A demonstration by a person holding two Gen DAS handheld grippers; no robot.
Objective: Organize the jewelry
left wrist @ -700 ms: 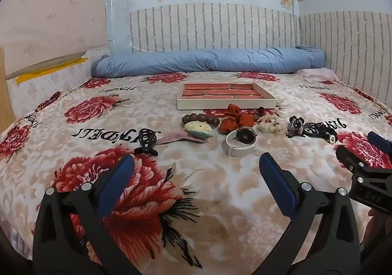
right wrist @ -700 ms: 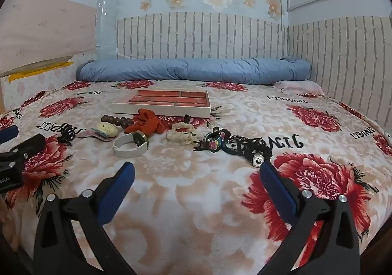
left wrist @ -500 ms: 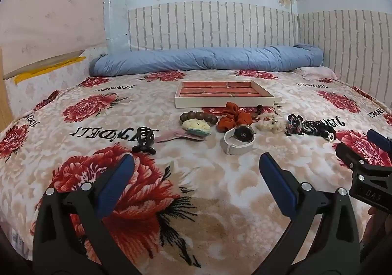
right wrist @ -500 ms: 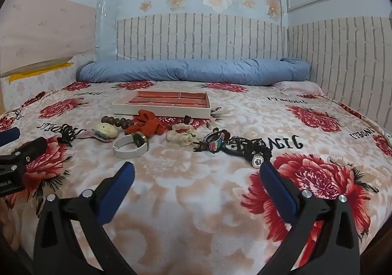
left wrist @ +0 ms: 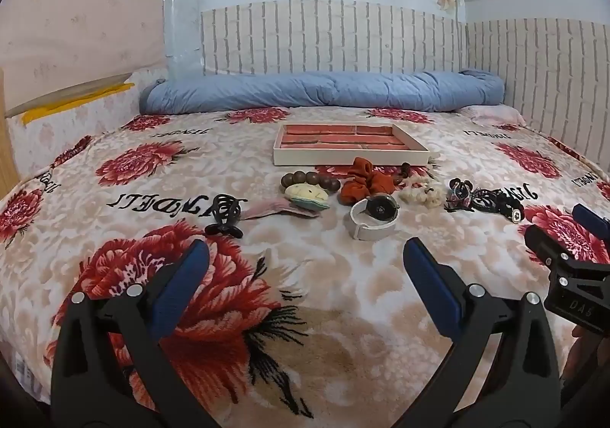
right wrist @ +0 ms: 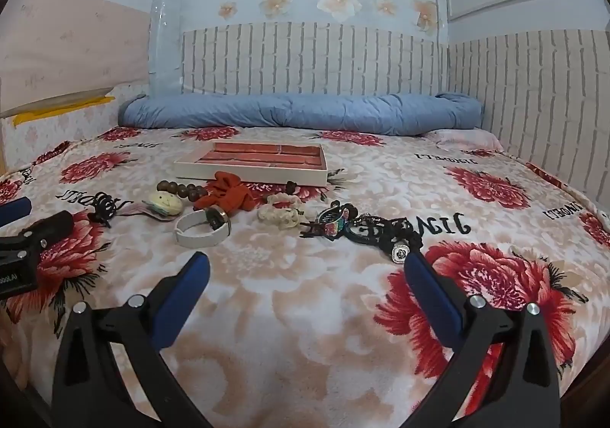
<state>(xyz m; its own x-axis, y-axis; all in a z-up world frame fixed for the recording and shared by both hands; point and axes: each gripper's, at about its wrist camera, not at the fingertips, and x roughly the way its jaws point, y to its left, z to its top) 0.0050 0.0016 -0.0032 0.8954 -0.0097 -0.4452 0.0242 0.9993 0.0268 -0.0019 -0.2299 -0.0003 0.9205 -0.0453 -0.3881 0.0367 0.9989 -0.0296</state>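
Observation:
A cream jewelry tray (left wrist: 345, 160) (right wrist: 244, 173) with red-lined compartments lies mid-bed. In front of it sits a row of pieces: a black claw clip (left wrist: 225, 212) (right wrist: 102, 207), brown beads (left wrist: 301, 179), a cream shell clip (left wrist: 307, 193) (right wrist: 167, 202), an orange scrunchie (left wrist: 362, 186) (right wrist: 228, 195), a white-strapped watch (left wrist: 373, 216) (right wrist: 202, 228), a cream scrunchie (left wrist: 421, 195) (right wrist: 280, 216) and dark clips and bands (left wrist: 484, 199) (right wrist: 366, 228). My left gripper (left wrist: 305, 256) and right gripper (right wrist: 305, 260) both stand open and empty, hovering short of the row.
A floral blanket (left wrist: 267, 313) covers the bed. A rolled blue quilt (left wrist: 324, 94) lies along the brick-pattern headboard wall. The right gripper's finger (left wrist: 564, 256) shows at the left view's right edge; the left gripper's finger (right wrist: 34, 233) shows at the right view's left edge.
Both views have crept slightly forward and tilted a little lower toward the jewelry row. Nothing on the bed has moved; both grippers stay open.

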